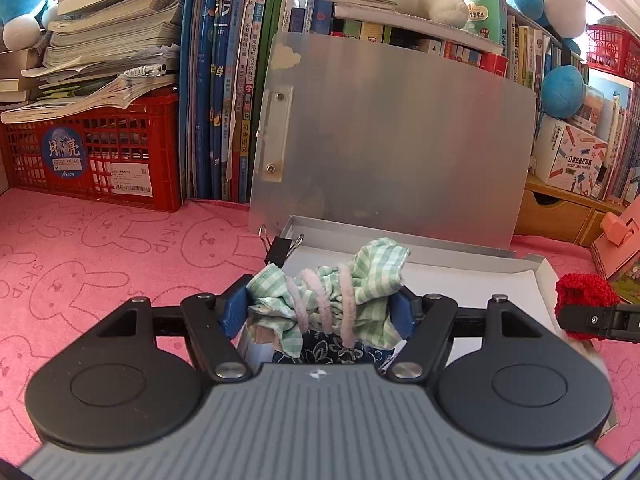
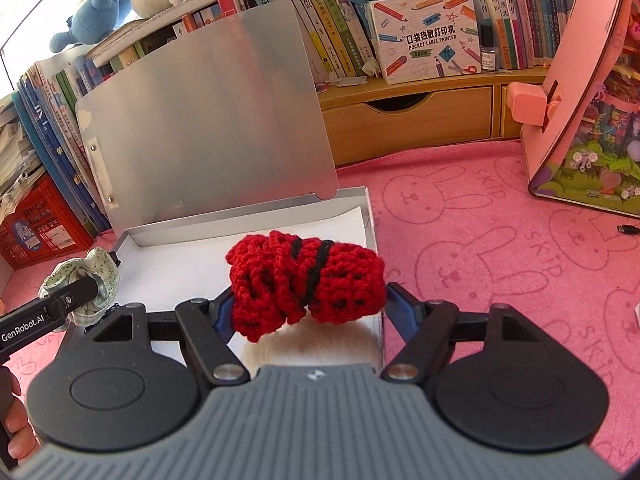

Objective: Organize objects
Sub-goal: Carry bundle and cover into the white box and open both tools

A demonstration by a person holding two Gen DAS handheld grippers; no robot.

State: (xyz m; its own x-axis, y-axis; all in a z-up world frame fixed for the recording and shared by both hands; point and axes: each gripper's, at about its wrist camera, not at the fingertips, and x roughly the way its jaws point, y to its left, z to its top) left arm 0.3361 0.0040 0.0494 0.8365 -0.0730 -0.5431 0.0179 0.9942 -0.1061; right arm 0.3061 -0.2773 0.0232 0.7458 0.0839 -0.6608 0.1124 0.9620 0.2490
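You've got both hands loaded right now; your left hand-held gripper (image 1: pixel 320 312) is pinching the green checked cloth bundle (image 1: pixel 332 284), the one wrapped with pink fuzzy wire, blue pads pressed in on either side; your right hand-held gripper (image 2: pixel 306 308) is clamped on the red crochet roll (image 2: pixel 306 280) with the black yarn band round it. Neither is spread, both are squeezing soft stuff.

The bit that matters: the open silver box (image 2: pixel 370 216) sits straight ahead and below both bundles, its lid (image 2: pixel 208 120) propped up against the books (image 2: pixel 332 24); the white lining is bare, so nothing's in there yet by my reading. The red roll lies crosswise between your pads, long axis left to right, hanging over the box's right half; the green bundle hangs over the left front corner, just beside the black binder clip (image 1: pixel 280 250) on the rim. Both look about equally near, I'd say; the pink worktop (image 2: pixel 500 240) lies all round, so mind the front wall when you lower.
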